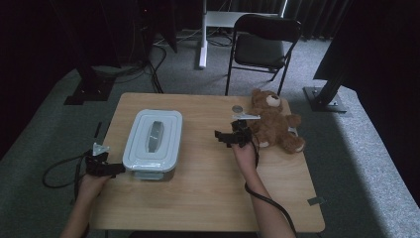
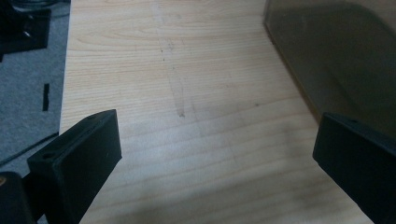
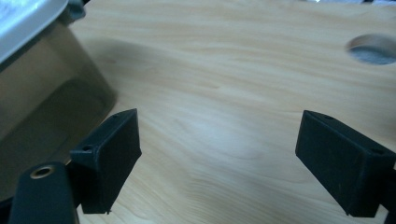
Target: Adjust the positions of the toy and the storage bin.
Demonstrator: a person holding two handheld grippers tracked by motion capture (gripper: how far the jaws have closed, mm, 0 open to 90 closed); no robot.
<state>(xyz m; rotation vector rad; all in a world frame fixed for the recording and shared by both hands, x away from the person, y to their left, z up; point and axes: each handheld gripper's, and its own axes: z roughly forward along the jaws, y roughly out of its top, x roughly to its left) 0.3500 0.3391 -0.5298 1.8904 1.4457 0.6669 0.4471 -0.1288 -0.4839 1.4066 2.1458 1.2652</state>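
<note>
My left gripper – black body, grey three-cornered plate on top, black cable looping off toward the left edge of the frame. My right gripper – same black build, pale plate on top, thick black cable running down along my forearm to the bottom edge. Up close, jaws are matte black rectangular blocks with small screw holes; a brass-ringed bore at lower left. Forearms bare, no sleeves.

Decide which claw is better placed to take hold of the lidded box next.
Left. The left claw is open at the near left corner of the lidded box; the right claw is open farther away, beside the teddy bear.
</note>
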